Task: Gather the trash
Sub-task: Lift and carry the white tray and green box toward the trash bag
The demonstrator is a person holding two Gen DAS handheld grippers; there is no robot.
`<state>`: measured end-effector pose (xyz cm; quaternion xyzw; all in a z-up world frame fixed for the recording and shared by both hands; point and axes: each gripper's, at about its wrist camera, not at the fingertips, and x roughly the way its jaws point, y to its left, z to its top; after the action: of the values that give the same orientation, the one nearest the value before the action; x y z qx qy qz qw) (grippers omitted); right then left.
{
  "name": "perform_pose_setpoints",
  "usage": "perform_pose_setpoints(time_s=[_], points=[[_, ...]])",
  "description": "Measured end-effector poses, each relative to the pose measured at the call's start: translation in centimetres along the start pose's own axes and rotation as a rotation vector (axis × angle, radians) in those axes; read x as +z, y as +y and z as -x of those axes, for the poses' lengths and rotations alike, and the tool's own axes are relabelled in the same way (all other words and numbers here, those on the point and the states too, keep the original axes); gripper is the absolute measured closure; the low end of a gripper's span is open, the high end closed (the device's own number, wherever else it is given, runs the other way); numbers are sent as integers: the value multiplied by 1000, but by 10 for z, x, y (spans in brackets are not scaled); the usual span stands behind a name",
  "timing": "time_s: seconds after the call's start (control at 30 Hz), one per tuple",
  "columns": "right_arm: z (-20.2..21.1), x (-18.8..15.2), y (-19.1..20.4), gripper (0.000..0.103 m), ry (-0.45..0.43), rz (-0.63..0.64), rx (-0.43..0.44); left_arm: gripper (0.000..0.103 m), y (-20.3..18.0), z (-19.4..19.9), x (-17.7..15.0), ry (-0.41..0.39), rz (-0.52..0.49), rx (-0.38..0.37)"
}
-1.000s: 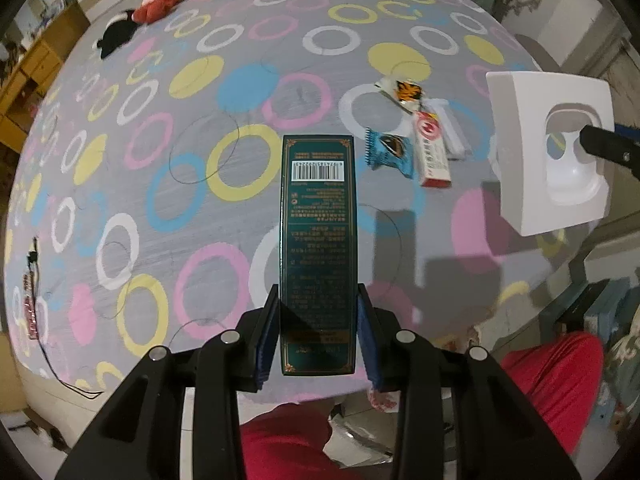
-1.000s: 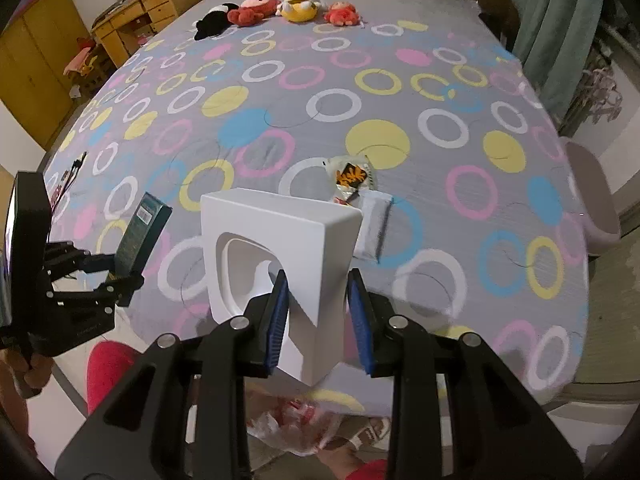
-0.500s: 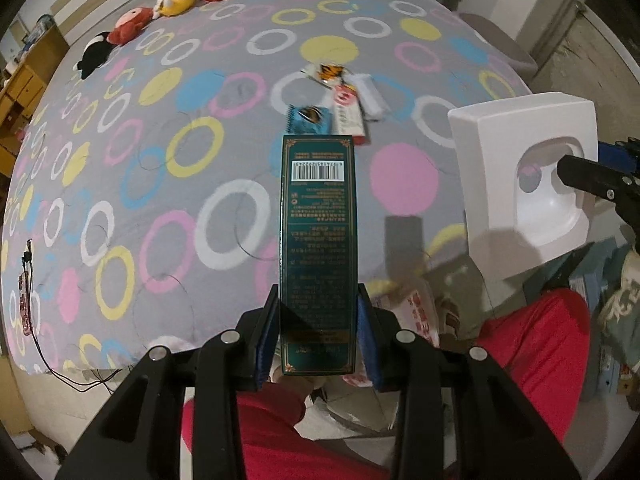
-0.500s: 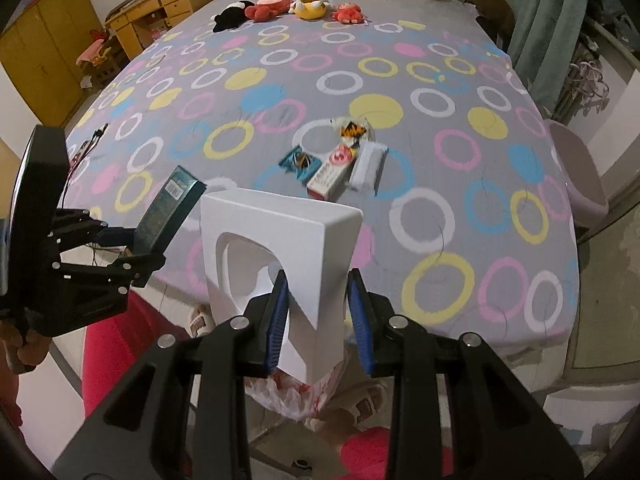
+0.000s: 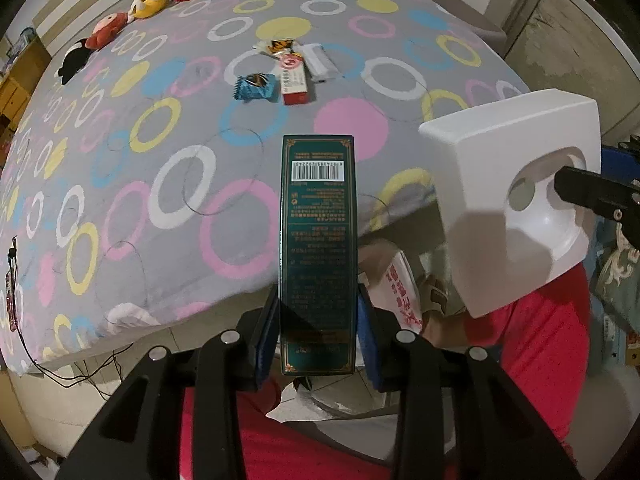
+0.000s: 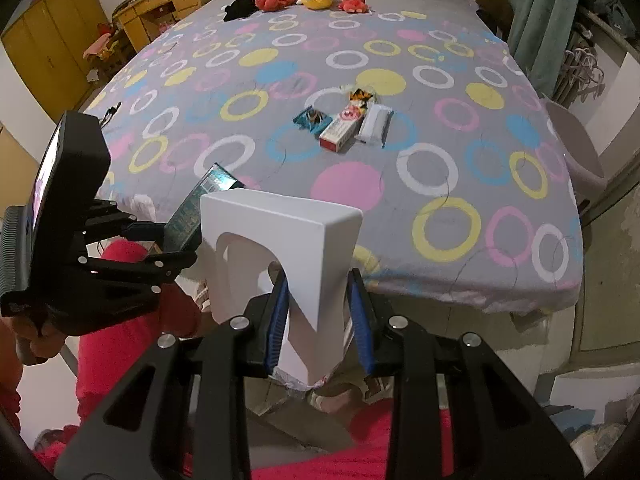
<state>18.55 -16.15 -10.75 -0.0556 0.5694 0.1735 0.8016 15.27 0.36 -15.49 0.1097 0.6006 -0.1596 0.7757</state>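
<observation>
Farthest left, well beyond the left hand-held gripper point(image 5: 318, 344), a row of plush toys point(image 5: 132, 16) lies along the far edge of the bed point(image 5: 168, 216), whose grey cover is printed with coloured rings. The left hand-held gripper is pinching a dark green box point(image 5: 318, 248) by its long sides, the box standing up between the blue pads point(image 5: 267, 340) with its barcode end pointing away from the hand-held gripper, over the near edge of the bed. Ahead of it and a little to its left, on the bed cover, lies a blue snack wrapper point(image 5: 256, 87), with a red and white box point(image 5: 294, 80) just beside it, then a white packet point(image 5: 320, 62), and an orange and black wrapper point(image 5: 278, 46) just behind those. Below and just right of the green box, a plastic bag with red print point(image 5: 402, 292) shows beside the person's red trousers point(image 5: 532, 340). To the right, the right hand-held gripper point(image 6: 318, 320) is pinching a white moulded tray point(image 6: 280, 252) by one corner edge, its hollowed side turned toward the left hand-held gripper; the tray hangs off the bed's near edge, above the floor. In the right wrist view the left hand-held gripper point(image 6: 176, 246) sits just to the left of the tray, the green box point(image 6: 200, 208) partly hidden behind it. Far right, past the bed, hangs a green curtain point(image 6: 544, 12).
</observation>
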Motion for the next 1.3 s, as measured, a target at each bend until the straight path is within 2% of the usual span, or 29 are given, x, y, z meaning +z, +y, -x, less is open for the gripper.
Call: perform_pose_setpoints(time_s=[0.3, 0.53, 0.83, 0.93, 1.13, 1.3], points=[[-25, -39, 7, 73, 38, -12, -1, 68, -15, -34, -27, 46, -4, -57], [-51, -60, 7, 73, 74, -39, 8, 68, -21, -64, -43, 91, 1, -73], [-80, -78, 9, 73, 101, -46, 1, 68, -24, -105, -56, 142, 22, -77], [-93, -83, 6, 73, 124, -68, 12, 68, -24, -119, -58, 168, 29, -90], [-120, -92, 3, 73, 159, -73, -28, 68, -19, -146, -62, 222, 47, -106], [-142, -99, -1, 73, 193, -95, -16, 68, -20, -165, -64, 258, 48, -109]])
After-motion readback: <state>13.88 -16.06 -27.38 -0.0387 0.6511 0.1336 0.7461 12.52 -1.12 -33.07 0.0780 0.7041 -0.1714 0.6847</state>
